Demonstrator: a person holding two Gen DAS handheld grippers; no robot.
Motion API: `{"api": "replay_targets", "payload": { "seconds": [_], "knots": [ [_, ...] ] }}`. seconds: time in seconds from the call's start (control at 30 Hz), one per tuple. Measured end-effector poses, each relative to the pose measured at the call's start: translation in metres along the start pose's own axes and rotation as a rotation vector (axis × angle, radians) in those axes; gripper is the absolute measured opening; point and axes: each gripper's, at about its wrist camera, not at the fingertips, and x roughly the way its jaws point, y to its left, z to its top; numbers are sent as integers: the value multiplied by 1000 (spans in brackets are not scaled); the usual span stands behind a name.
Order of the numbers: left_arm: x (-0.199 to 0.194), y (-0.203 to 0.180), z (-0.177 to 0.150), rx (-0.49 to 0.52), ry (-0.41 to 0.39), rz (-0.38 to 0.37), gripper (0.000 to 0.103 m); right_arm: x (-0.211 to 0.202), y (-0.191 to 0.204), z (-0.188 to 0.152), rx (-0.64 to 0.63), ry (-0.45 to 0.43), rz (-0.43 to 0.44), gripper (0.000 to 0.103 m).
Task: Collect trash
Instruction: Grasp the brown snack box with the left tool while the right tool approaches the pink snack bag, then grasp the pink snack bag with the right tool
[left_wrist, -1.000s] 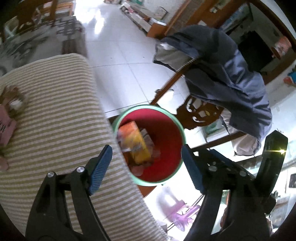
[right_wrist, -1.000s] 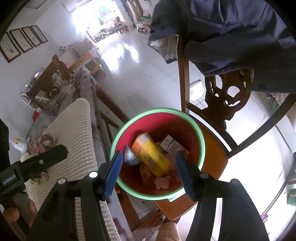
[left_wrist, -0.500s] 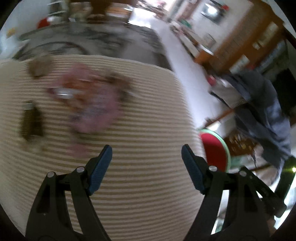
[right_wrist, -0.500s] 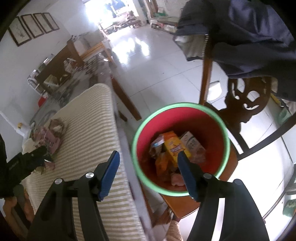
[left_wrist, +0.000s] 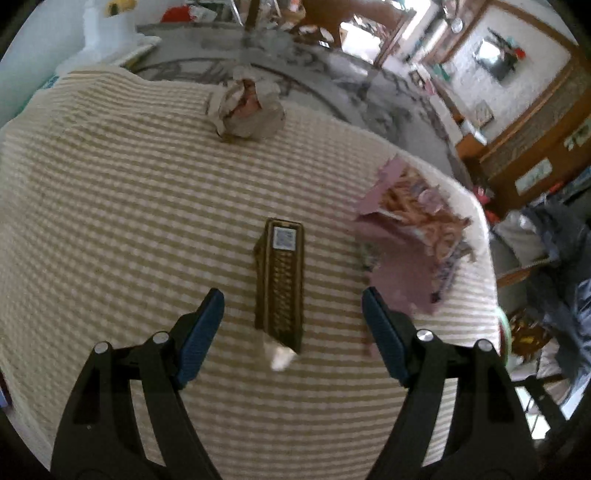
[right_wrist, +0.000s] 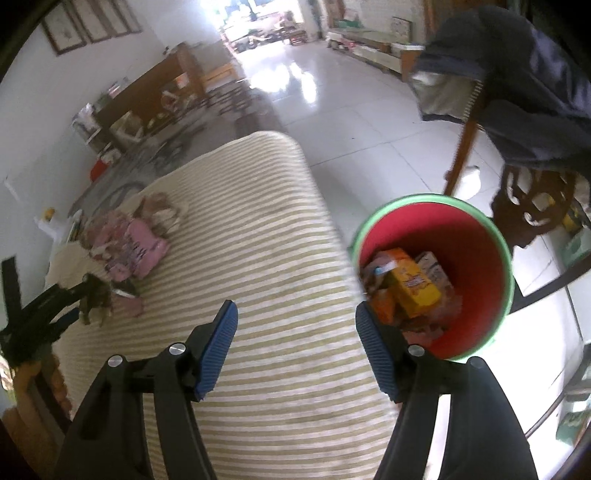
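Directly ahead of the spread left claw (left_wrist: 293, 321) lies the brown carton (left_wrist: 280, 284).

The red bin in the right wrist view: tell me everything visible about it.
The red bin is a round, open-topped bucket, red inside with a light green rim, apparently plastic. It stands upright off the edge of the striped tablecloth, in front of a carved wooden chair. It already holds trash: a yellow-orange carton, a pale carton and other wrappers. The open right tool hovers beside it, not touching.
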Motion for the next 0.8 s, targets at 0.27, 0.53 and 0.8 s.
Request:
{"api": "replay_targets", "payload": {
  "seconds": [0.27, 0.53, 0.8],
  "knots": [
    [1, 14, -4, 86, 59, -70, 23, 16, 74, 11, -159, 9, 29, 73],
    [-32, 42, -22, 161, 67, -82, 23, 61, 155, 45, -406, 25, 48, 84],
    [-41, 73, -30, 160, 77, -72, 23, 106, 213, 63, -597, 46, 25, 92]
  ]
}}
